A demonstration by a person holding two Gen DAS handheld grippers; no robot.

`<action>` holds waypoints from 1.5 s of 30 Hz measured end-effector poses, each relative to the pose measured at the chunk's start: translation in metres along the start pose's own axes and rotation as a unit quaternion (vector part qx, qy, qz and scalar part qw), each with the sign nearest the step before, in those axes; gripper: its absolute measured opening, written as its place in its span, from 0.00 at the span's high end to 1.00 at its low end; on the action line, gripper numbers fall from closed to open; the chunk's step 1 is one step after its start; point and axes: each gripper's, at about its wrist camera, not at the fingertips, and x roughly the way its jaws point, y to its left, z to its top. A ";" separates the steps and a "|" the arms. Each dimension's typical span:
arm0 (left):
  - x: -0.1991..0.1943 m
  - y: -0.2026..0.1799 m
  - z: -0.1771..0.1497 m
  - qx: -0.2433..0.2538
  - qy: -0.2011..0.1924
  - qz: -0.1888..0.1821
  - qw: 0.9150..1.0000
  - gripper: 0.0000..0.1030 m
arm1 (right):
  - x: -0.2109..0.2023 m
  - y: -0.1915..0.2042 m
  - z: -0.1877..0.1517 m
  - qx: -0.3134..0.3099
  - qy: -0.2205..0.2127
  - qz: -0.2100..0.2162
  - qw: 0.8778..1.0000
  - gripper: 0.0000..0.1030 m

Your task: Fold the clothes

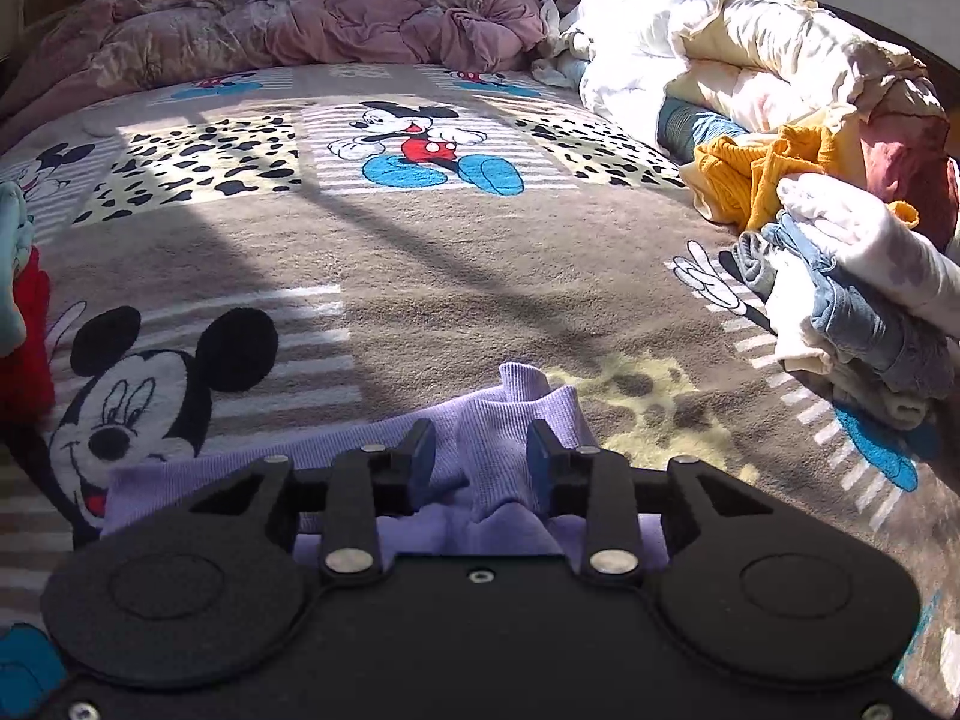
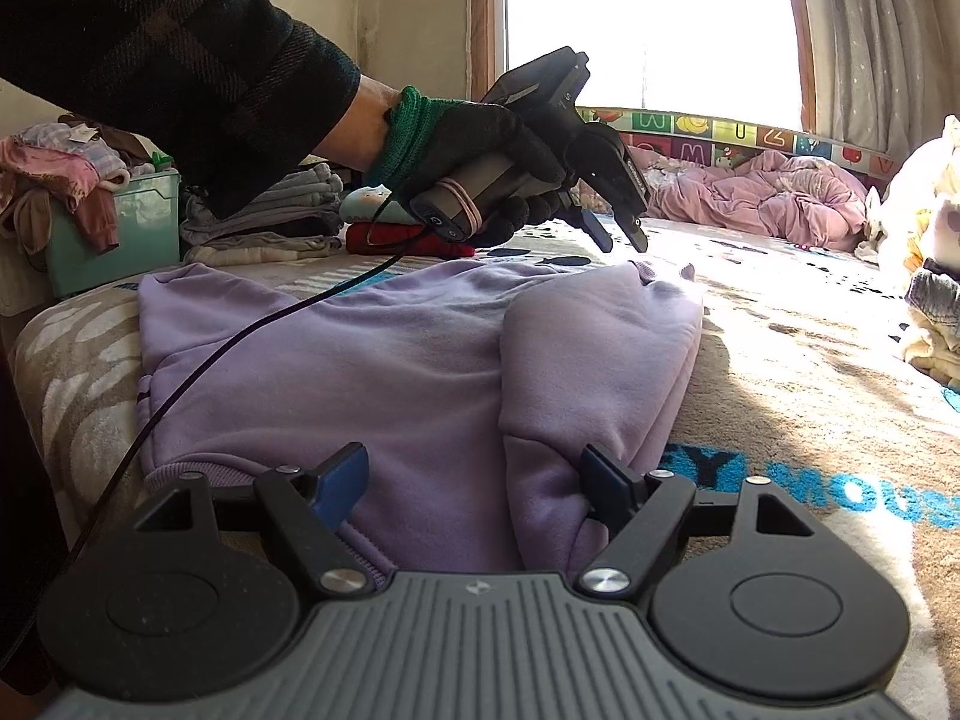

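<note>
Black-gloved hand (image 2: 474, 162) tilts left gripper (image 2: 621, 234) above lilac sweatshirt (image 2: 384, 360).

A lilac sweatshirt (image 2: 420, 360) lies on a taupe bedspread (image 1: 420, 276) printed with black-eared cartoon mice in red shorts and blue shoes, plus cream panels of black spots. Beyond the sweatshirt bunches a dusty-pink quilt (image 1: 312, 18). To the sweatshirt's right sit a mustard knit (image 1: 756, 174) and faded blue denim (image 1: 852, 312). The glove (image 2: 474, 150) is black, cuffed green; the sleeve (image 2: 156, 42) is dark plaid.
</note>
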 end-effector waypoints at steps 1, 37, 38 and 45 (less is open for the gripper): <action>-0.003 -0.006 0.000 0.017 0.005 -0.022 1.000 0.69 | -0.002 0.000 0.001 0.001 -0.003 -0.001 1.000 0.25; -0.147 0.018 -0.027 0.033 -0.016 0.083 0.996 0.50 | -0.038 0.004 0.008 0.030 -0.029 0.016 0.999 0.39; -0.164 0.030 -0.034 0.009 -0.028 0.091 0.995 0.48 | -0.040 0.005 0.008 0.033 -0.032 0.019 0.999 0.38; -0.258 0.125 -0.146 -0.221 -0.079 0.147 0.961 0.41 | -0.038 0.011 0.008 0.067 -0.021 0.049 0.996 0.31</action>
